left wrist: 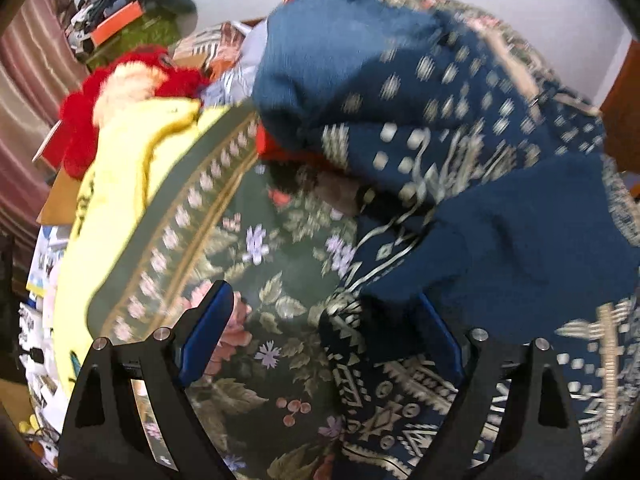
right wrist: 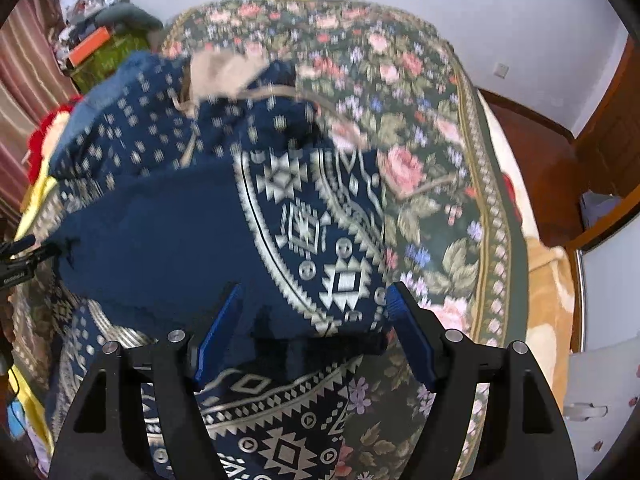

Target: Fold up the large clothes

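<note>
A large navy garment (left wrist: 460, 184) with a white geometric pattern lies crumpled on a dark green floral bedspread (left wrist: 256, 264). It also fills the middle of the right wrist view (right wrist: 224, 216), motion-blurred. My left gripper (left wrist: 326, 320) is open, its blue pads wide apart; a fold of the garment lies over the right pad. My right gripper (right wrist: 314, 320) is open, its jaws on either side of a hanging edge of the garment without pinching it.
A yellow cloth (left wrist: 120, 184) and a red plush toy (left wrist: 120, 92) lie at the bed's left. A cluttered pile (left wrist: 120, 20) stands at the back left by a curtain. Wooden furniture (right wrist: 600, 140) and a tan blanket (right wrist: 548, 272) are on the right.
</note>
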Demonstrator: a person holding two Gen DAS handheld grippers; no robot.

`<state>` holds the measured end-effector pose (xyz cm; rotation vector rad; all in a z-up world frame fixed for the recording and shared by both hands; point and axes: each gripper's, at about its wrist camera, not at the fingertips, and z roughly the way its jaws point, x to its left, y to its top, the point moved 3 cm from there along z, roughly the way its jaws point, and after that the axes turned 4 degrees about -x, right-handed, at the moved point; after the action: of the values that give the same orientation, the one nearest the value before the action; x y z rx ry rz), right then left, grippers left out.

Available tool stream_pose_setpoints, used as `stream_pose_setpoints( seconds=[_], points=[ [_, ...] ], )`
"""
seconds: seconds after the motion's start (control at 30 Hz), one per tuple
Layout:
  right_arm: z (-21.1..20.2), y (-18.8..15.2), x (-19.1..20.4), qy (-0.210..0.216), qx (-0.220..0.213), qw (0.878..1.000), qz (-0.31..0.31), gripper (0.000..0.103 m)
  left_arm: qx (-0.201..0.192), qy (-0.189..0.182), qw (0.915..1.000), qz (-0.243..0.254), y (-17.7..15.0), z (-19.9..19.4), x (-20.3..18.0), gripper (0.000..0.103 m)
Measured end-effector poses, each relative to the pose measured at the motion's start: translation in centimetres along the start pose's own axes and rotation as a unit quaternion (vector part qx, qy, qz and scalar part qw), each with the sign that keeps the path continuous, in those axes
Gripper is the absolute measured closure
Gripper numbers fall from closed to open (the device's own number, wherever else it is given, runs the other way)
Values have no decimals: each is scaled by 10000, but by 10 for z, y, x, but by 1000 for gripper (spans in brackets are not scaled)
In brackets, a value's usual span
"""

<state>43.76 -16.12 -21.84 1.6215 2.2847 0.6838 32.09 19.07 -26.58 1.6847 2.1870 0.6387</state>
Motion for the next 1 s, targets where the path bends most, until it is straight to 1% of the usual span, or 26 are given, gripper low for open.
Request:
stream_pose_setpoints(
  seconds=[0.17,0.27,0.37,0.4,0.47,0.5,0.57,0.63,0.73,0.83,0.93,1.0],
  points=[
    [-21,26,3,58,-419,9991,-12,32,-495,-496,9975,-96,38,-42,-6,14],
    [-29,44,6,89,-637,9979,-60,32,-774,-685,9946,34,70,-60,-19,14],
    [-32,64,9,76,-788,9968,-133,32,-1022,-775,9915,200,100,-71,-35,14],
    [-32,71,11,79,-853,9962,-161,32,-1071,-817,9907,206,108,-71,-35,14],
    [-33,81,15,78,-942,9953,-208,32,-1187,-943,9884,130,130,-70,-49,14],
    [-32,85,16,80,-973,9950,-231,32,-1195,-993,9878,108,131,-69,-55,14],
    [-28,98,20,112,-1037,9942,-277,32,-1162,-1176,9862,93,147,-60,-71,14],
    [-23,106,24,159,-1067,9936,-335,32,-1099,-1265,9858,137,157,-49,-85,14],
    [-8,119,31,144,-1028,9938,-397,32,-940,-1270,9873,133,170,-33,-101,14],
    [14,127,38,274,-899,9946,-439,32,-837,-1430,9861,150,180,-16,-120,14],
    [43,133,39,335,-683,9965,-346,32,-807,-1319,9876,256,190,2,-135,14],
    [70,137,35,393,-377,9984,-175,32,-738,-1244,9891,290,195,14,-139,14]
  ],
)
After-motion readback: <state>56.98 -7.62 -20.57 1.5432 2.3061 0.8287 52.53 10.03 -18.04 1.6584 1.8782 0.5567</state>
